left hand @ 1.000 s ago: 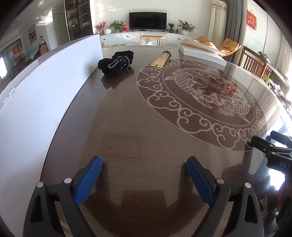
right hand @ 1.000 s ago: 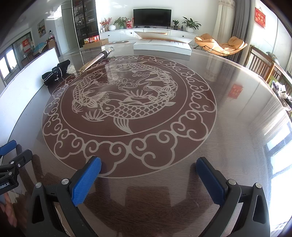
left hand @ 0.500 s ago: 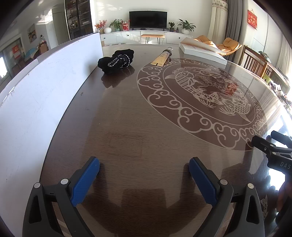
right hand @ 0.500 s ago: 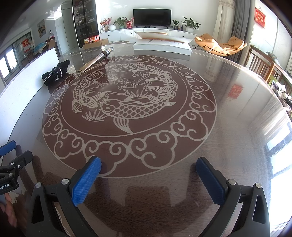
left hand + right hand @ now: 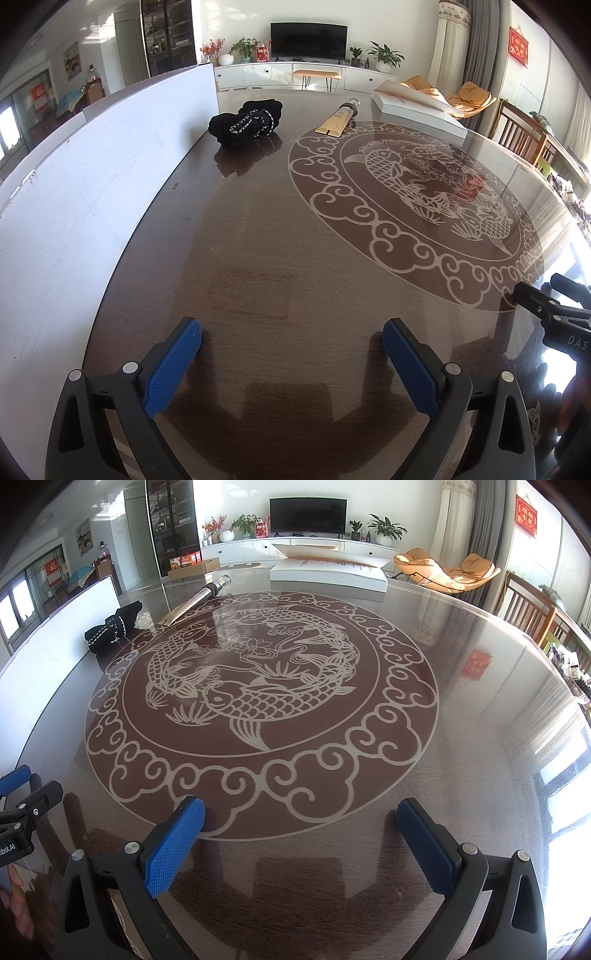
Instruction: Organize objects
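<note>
Left gripper (image 5: 291,341) has crept slightly forward; right gripper (image 5: 301,821) unmoved. Both spread apart, empty, above worktop (image 5: 258,258). Black cloth bundle (image 5: 245,123), yellow tube (image 5: 337,120) far left.

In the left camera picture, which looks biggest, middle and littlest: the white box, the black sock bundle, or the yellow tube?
1. white box: looks biggest, though it lies farthest back.
2. black sock bundle: middle.
3. yellow tube: littlest; it is nearly as long as the bundle but much thinner.
</note>
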`<state>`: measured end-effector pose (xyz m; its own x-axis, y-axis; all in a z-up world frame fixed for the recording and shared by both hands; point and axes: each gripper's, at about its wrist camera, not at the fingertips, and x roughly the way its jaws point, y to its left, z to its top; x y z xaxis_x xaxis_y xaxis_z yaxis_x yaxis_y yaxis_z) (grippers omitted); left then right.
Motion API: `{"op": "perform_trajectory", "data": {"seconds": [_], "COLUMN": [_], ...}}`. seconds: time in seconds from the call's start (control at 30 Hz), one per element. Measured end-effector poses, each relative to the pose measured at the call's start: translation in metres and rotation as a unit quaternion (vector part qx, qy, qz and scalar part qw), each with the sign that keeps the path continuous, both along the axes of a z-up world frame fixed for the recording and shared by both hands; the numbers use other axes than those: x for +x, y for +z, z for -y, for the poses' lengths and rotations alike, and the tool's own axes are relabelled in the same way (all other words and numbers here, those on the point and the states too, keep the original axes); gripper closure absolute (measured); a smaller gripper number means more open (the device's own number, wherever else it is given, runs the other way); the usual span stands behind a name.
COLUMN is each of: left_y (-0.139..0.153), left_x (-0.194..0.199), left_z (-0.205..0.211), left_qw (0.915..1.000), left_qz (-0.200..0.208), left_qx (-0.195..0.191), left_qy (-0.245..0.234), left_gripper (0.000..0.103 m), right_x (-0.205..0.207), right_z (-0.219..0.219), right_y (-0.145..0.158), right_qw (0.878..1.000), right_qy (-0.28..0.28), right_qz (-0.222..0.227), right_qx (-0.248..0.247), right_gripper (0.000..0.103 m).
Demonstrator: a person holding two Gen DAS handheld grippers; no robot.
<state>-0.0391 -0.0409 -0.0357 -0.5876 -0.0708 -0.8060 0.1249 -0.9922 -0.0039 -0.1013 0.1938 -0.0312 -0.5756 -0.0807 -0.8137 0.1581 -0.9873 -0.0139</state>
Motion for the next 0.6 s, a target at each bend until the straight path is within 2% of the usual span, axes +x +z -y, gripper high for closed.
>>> {"op": "perform_trajectory", "data": {"seconds": [0.6], "left_y": [0.0001], "left_x": [-0.0002], "left_z": [-0.0005], "left_qw": [1.0000], "left_qz": [0.001], "left_qx": [-0.002], "left_qy": [0.000], "left_gripper": [0.003], "right_x": [-0.0002], "right_z": [0.0002], "right_y": [0.0000], "right_qw": [1.000], "right_qy": [0.000], "right_qz": [0.000], "right_qx": [0.000], "right_gripper": [0.000]}}
